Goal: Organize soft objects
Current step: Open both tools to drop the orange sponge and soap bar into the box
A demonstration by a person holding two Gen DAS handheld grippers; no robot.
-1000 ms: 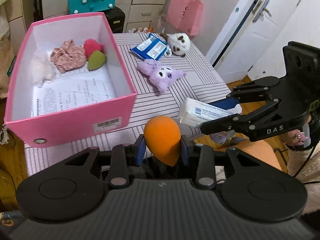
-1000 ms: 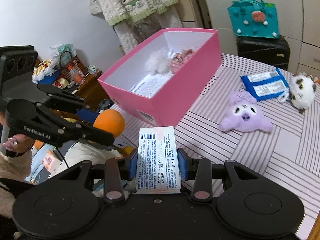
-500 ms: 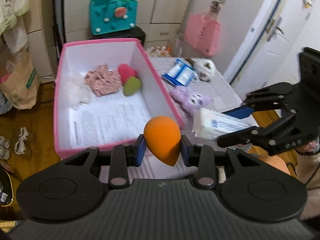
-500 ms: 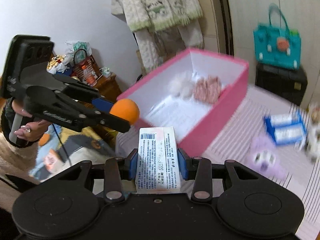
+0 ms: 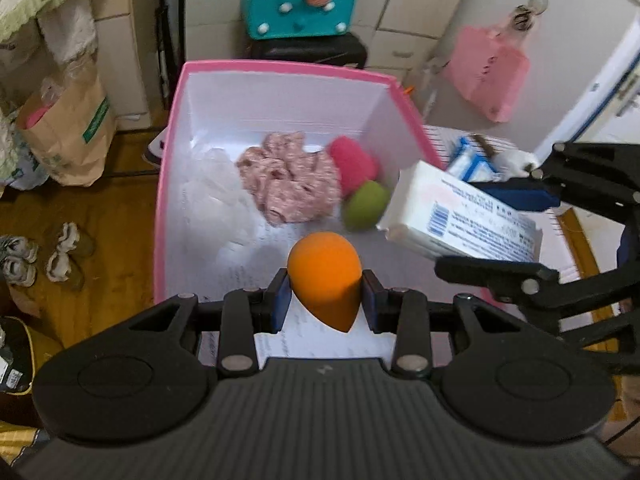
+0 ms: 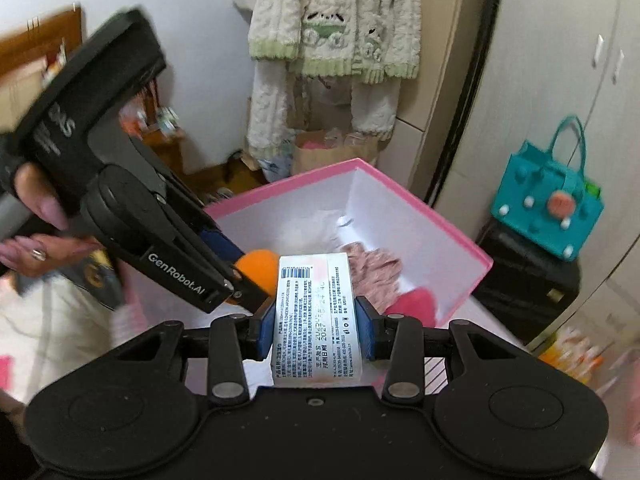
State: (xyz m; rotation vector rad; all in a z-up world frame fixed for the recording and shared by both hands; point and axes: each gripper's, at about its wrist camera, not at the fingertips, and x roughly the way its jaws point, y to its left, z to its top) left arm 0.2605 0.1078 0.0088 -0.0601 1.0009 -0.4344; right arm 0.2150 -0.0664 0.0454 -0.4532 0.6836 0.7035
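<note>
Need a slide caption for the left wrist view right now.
Left gripper holds an orange sponge over the pink box; right gripper brings a tissue pack.

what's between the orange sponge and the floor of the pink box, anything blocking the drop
Nothing visible blocks it. The left gripper holds the orange sponge over bare paper lining in the pink box. The floral cloth and green sponge lie farther back; the tissue pack is off to the right.

The tissue pack covers part of the pink box's right wall and the blue packet behind it. Blurred white stuff inside is perhaps fluffy fabric.
</note>
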